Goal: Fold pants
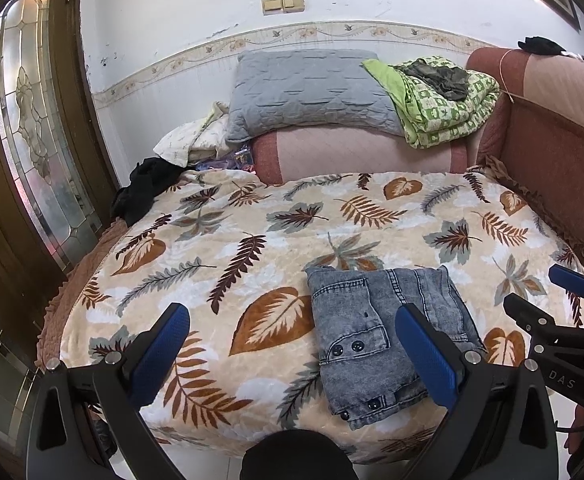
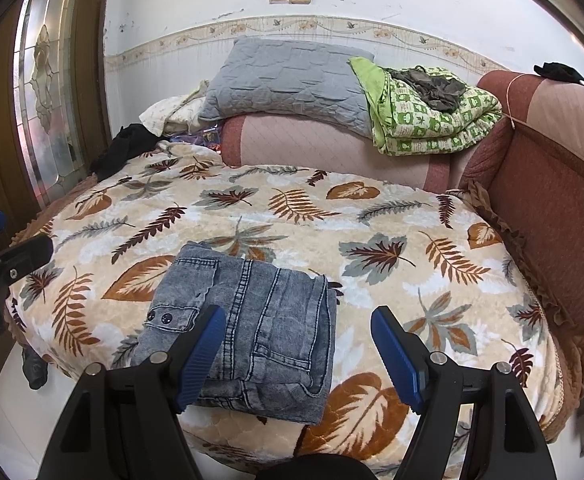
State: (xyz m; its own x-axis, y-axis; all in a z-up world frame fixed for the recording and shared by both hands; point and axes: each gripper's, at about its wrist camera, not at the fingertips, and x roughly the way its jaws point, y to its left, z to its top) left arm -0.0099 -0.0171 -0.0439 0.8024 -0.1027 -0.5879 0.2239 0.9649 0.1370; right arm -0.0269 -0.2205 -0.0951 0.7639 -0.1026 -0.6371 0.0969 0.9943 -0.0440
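Note:
The grey-blue denim pants (image 1: 375, 332) lie folded into a compact stack near the front edge of the leaf-print blanket (image 1: 228, 248); they also show in the right wrist view (image 2: 260, 328). My left gripper (image 1: 292, 328) is open and empty, held above the front edge with the pants by its right finger. My right gripper (image 2: 299, 328) is open and empty, just in front of the pants, its left finger over their near edge. The right gripper also shows at the right of the left wrist view (image 1: 547, 292).
A grey pillow (image 1: 311, 92) and a green patterned quilt (image 1: 443, 100) sit on a pink cushion at the back. The sofa's red-brown backrest (image 2: 551, 200) runs along the right. Black clothing (image 1: 144, 188) lies at the back left beside a glass-panelled door (image 1: 32, 120).

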